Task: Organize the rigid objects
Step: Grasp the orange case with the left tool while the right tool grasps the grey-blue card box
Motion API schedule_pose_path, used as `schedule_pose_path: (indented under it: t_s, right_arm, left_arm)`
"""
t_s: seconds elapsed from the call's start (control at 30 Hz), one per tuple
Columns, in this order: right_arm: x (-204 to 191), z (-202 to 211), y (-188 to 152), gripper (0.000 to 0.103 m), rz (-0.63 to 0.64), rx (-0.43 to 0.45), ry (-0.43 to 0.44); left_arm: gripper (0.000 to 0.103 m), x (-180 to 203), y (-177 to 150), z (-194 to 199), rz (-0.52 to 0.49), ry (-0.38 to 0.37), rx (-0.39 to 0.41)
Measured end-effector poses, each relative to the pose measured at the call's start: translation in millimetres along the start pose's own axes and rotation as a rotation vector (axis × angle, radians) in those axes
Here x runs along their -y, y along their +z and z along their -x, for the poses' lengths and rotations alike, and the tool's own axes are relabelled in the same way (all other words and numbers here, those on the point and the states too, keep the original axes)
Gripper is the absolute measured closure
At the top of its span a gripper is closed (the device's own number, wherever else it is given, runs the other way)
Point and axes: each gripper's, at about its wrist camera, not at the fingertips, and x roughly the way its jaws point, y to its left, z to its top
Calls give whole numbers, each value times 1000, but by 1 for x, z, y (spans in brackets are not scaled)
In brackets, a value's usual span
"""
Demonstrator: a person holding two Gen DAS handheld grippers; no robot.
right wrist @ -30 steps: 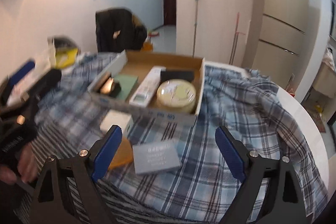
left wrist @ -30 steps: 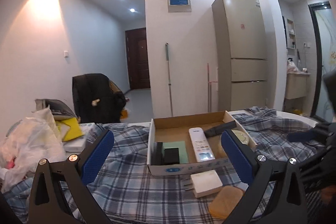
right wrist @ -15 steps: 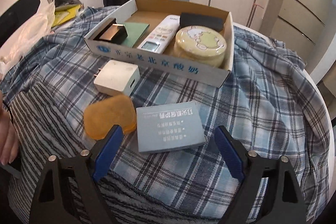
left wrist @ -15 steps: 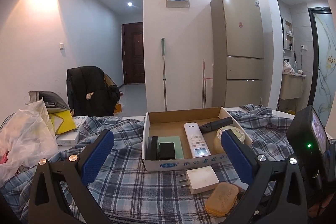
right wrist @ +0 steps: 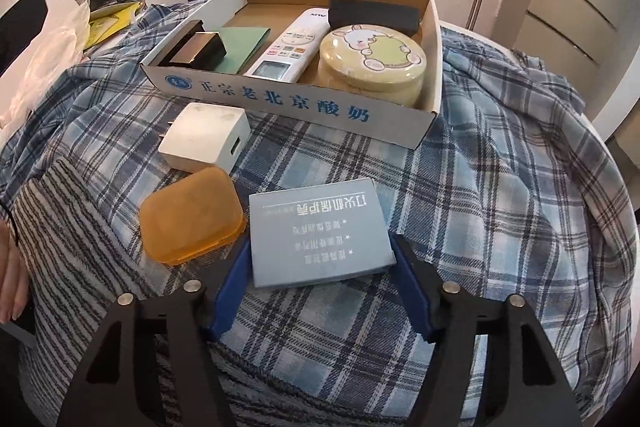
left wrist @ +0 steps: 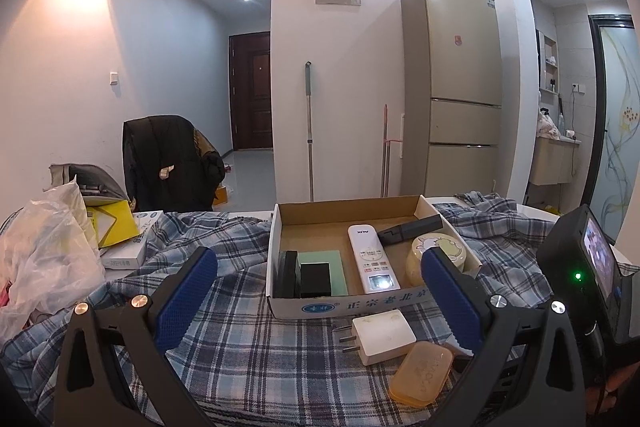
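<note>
1. Two blue pads (right wrist: pixel 230 291) of the right tool (right wrist: pixel 320 287) stand on either side of the near end of the grey-blue box (right wrist: pixel 318 231). Its jaws have just been closing, and the pads now sit against the box's two long sides, or very nearly; I cannot tell for sure that they press.
2. That box lies flat on the plaid cloth (right wrist: pixel 500 187) that covers the tabletop, with its printed face up and its far end pointing away from the tool.
3. Just left of the box lies an orange case (right wrist: pixel 190 215), close to the box's left edge and to the left pad, but outside the jaws.
4. Beyond the orange case lies a white charger (right wrist: pixel 204 137), touching or almost touching it.
5. Further out stands the cardboard tray (right wrist: pixel 280 99), which holds a black block (right wrist: pixel 198 49), a green card (right wrist: pixel 240 45), a white remote (right wrist: pixel 290 45), a round yellow tin (right wrist: pixel 372 63) and a dark flat piece (right wrist: pixel 374 15) at the back.
6. The left tool (left wrist: pixel 320 307) is wide open and holds nothing; between its pads, further away, are the tray's front wall, the charger and the orange case.
</note>
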Motion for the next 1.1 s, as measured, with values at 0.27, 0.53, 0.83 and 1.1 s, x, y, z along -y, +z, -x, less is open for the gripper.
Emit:
schedule_pose_path:
  t_s: [0.27, 0.53, 0.83, 1.1]
  right_arm:
    - [22, 28, 4, 38, -111, 144, -53]
    - [32, 61, 6, 38, -184, 340, -95]
    - [23, 51, 11, 76, -112, 258, -142]
    - [47, 49, 9, 60, -213, 232, -34]
  left_arm:
    - [0, 4, -4, -9, -17, -75, -47]
    - [23, 15, -10, -27, -63, -229, -169]
    - [45, 42, -29, -45, -168, -389, -366]
    - [45, 54, -42, -49, -243, -467, -478]
